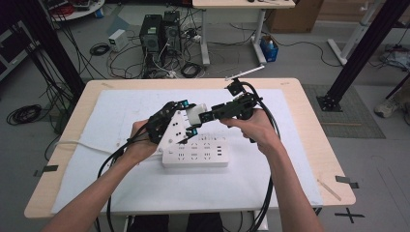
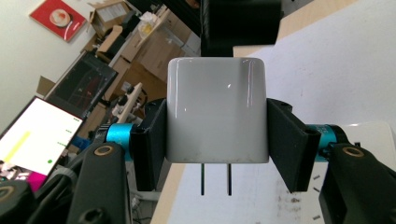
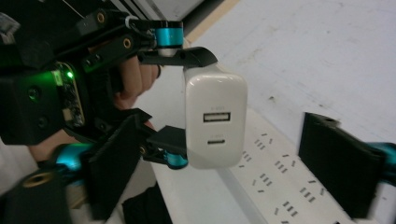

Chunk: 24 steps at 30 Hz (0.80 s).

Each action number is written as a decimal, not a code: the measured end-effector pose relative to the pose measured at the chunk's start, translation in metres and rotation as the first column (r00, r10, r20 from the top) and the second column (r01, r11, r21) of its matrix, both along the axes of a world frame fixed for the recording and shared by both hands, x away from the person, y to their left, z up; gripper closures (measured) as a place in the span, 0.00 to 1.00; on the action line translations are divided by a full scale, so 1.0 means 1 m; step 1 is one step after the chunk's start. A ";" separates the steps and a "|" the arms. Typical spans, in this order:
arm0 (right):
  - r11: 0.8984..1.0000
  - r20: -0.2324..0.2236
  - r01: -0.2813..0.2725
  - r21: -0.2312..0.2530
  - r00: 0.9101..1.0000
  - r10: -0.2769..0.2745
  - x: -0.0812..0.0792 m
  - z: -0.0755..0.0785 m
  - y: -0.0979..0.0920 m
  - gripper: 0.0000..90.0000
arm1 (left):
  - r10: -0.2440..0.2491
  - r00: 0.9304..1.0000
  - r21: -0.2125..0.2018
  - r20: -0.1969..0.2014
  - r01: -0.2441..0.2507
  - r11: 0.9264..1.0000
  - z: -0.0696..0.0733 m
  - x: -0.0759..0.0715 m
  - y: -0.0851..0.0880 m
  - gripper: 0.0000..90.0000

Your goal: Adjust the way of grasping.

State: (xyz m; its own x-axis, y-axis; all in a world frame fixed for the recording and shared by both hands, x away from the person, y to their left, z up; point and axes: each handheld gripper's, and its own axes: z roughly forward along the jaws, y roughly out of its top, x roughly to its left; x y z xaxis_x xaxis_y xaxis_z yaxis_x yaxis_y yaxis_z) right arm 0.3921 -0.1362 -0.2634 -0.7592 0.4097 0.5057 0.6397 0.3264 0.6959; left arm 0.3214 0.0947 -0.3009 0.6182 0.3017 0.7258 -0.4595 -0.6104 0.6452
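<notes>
A white wall charger [image 1: 196, 112] [image 2: 217, 114] is held above the table, and my left gripper [image 1: 188, 117] [image 2: 218, 140] is shut on its two sides. Its two metal prongs [image 2: 229, 179] point down toward the white mat. In the right gripper view the charger [image 3: 215, 121] shows its port face, with the left gripper's fingers [image 3: 180, 56] above and below it. My right gripper [image 1: 207, 117] [image 3: 229, 168] faces that end with its jaws wide on either side, not touching. A white power strip [image 1: 196, 153] [image 3: 280, 177] lies on the mat beneath.
A white mat [image 1: 145, 101] covers most of the wooden table [image 1: 309, 125]. Black cables [image 1: 113, 159] trail from both grippers over the front edge. Computer towers [image 1: 159, 31] and loose cables stand on the floor beyond the table.
</notes>
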 end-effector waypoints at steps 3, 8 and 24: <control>1.000 -0.010 -0.001 0.022 1.000 0.001 0.001 -0.002 0.000 0.19 | -0.007 1.000 -0.008 0.011 0.007 1.000 0.002 -0.003 -0.002 0.47; 1.000 -0.018 -0.009 0.028 1.000 0.010 0.000 -0.004 0.003 0.21 | -0.012 1.000 -0.018 0.021 0.012 1.000 0.004 -0.005 -0.006 0.47; 0.996 0.001 -0.002 0.093 1.000 0.002 -0.001 -0.007 0.001 0.47 | -0.002 1.000 -0.023 0.025 0.003 1.000 0.004 -0.006 -0.009 0.47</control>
State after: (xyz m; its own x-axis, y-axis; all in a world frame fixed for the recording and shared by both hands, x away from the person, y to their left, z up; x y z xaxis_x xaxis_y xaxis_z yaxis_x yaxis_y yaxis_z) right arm 0.3908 -0.1349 -0.2706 -0.7607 0.3596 0.5404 0.6381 0.2616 0.7241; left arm 0.3151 0.0861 -0.2967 0.6006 0.3168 0.7341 -0.4774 -0.5945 0.6471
